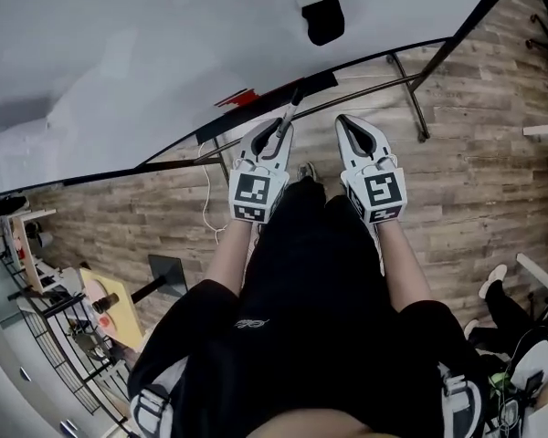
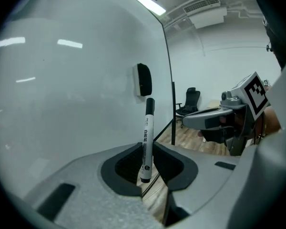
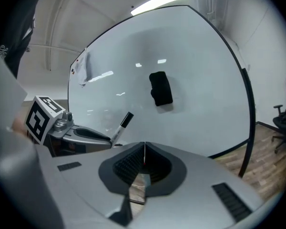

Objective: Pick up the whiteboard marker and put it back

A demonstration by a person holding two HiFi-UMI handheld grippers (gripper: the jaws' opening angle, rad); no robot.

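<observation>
**Marker clamped in the left gripper, just off the whiteboard's lower edge**

The left gripper (image 2: 146, 150) is clenching the marker (image 2: 147, 136) near its lower end. The marker is standing upright between the dark pads, with its black cap pointing up and most of its white barrel sticking out above the jaws. In the head view the left gripper (image 1: 280, 124) is reaching toward the bottom edge of the whiteboard (image 1: 164, 53), and the marker (image 1: 293, 108) is poking out past that edge line. Whether it is touching the board cannot be told.

The right gripper (image 3: 144, 147) is sitting clenched on nothing, its pads meeting in a thin line. It is hovering just beside the left one, both held out in front of the person at about the same height.

A black eraser (image 3: 160, 88) is clinging to the board face, well above both grippers and apart from the marker. The board's dark frame is curving down to the right, where its metal stand (image 1: 409, 88) is resting on the wooden floor (image 1: 475, 162). Open floor is stretching out to the right of the stand, and an office chair (image 2: 191, 100) is standing far off beyond the board's edge.
</observation>
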